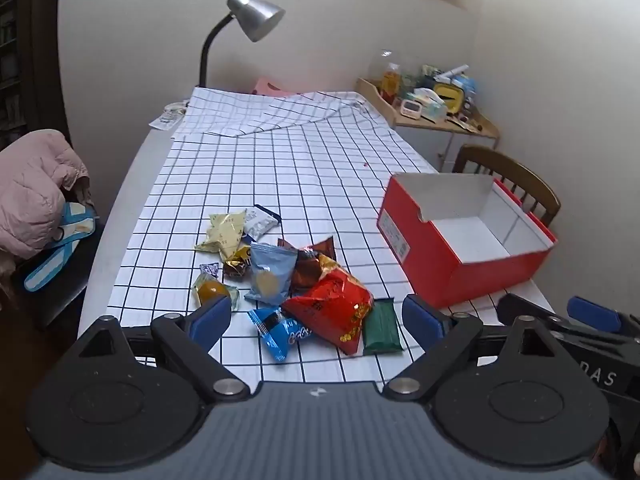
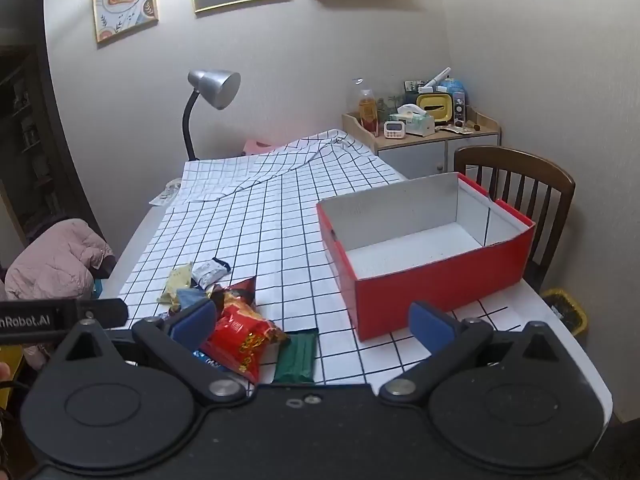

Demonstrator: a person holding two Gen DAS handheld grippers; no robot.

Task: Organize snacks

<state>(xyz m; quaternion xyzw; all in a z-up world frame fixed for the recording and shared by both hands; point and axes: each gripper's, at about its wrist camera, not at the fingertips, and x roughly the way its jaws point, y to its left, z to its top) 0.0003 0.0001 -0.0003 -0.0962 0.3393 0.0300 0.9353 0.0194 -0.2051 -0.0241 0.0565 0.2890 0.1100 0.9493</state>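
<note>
Snacks [image 1: 288,280] lie in a loose heap on the checked cloth [image 1: 280,168] that covers the worktop [image 1: 120,216], just ahead of the left gripper [image 1: 316,316]. Nearest that gripper are a red bag [image 1: 332,308], a dark green packet [image 1: 382,330] touching the bag's right side, and a blue wrapper [image 1: 280,330] on its left. Behind them sit a pale blue packet [image 1: 272,276], a brown wrapper [image 1: 312,264], a cream yellow packet [image 1: 224,232] and a small white and navy one [image 1: 260,220]. An orange sweet in clear wrap [image 1: 212,290] lies at the heap's left edge, just beyond the left finger pad.

To the right of the heap, apart from it, stands a red box [image 1: 424,248] with a white inside, open at the top and holding nothing.

Both grippers have their fingers spread wide and grip nothing. The right gripper [image 2: 312,320] hovers near the box's front corner, with the red bag and green packet in front of its left finger.

A silver desk lamp [image 1: 252,20] stands at the far end of the worktop, and a wooden chair [image 2: 520,184] stands behind the box.
</note>
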